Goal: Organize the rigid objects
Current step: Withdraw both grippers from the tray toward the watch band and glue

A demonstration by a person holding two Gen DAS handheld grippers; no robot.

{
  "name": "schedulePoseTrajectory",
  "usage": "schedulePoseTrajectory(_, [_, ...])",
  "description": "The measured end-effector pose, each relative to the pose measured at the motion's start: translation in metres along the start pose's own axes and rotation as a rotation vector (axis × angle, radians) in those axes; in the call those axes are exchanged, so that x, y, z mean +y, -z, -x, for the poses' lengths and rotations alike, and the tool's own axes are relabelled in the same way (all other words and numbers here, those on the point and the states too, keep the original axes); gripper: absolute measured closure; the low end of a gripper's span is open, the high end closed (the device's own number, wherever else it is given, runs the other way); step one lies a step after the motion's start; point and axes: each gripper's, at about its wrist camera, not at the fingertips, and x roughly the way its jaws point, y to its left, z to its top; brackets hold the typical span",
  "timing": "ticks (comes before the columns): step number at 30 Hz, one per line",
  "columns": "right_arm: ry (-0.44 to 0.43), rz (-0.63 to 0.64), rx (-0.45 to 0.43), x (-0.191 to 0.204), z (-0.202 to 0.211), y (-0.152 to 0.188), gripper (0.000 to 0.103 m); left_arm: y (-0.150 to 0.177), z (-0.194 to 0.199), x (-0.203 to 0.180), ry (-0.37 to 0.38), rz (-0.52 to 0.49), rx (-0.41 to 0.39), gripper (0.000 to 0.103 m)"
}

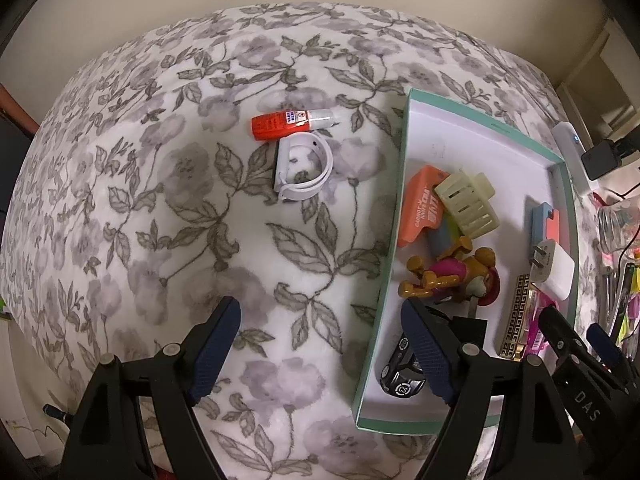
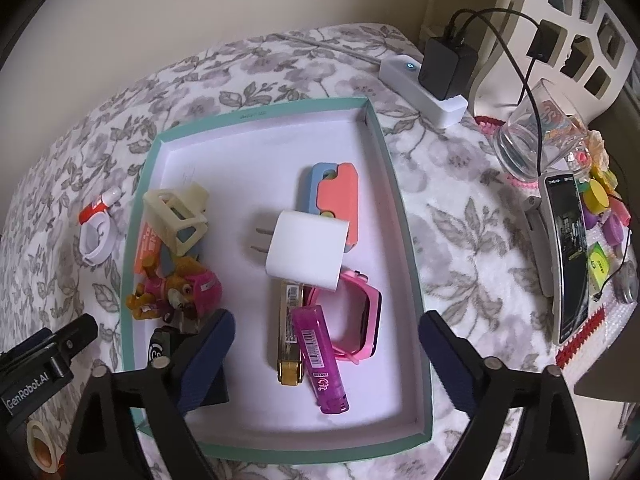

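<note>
A teal-walled white box [image 2: 404, 216] lies on the floral cloth. Inside it are a white charger plug [image 2: 308, 252], a blue and coral case [image 2: 336, 192], a pink watch [image 2: 360, 316], a purple lighter [image 2: 320, 360], a gold lighter [image 2: 289, 332], a toy pup [image 2: 180, 288] and a cream hair clip [image 2: 176, 216]. My right gripper [image 2: 327, 320] hangs open above the lighters, touching nothing. Left of the box, an orange glue bottle [image 1: 288, 122] and a white watch band [image 1: 304, 172] rest on the cloth. My left gripper [image 1: 320, 312] is open over the box's left wall [image 1: 400, 168], well short of both.
A white power strip [image 2: 424, 84] with a black adapter and cable sits behind the box. To its right stand a glass [image 2: 536, 136], a propped phone [image 2: 568, 256] and several colourful small items [image 2: 600, 208]. A tape roll [image 2: 40, 444] lies at the lower left.
</note>
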Motion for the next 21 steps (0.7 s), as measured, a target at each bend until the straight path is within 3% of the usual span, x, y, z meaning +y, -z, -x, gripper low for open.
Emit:
schedulePoseTrajectory(7, [-0.008,0.002,-0.027,0.0013,0.0032,-0.0004,0.0,-0.0006,-0.0038,0.0027,-0.017,0.012,0.007,0.019])
schedulePoseTrajectory(10, [-0.013,0.006,-0.031,0.0026,0.0037,-0.0003,0.0,-0.0013,-0.0039,0.0042,-0.021,0.017,0.003,0.008])
schedulePoseTrajectory(21, [-0.032,0.012,-0.037,0.0052,0.0052,-0.0022,0.0,-0.0033,-0.0038,0.0097,-0.045,0.04,-0.007,0.008])
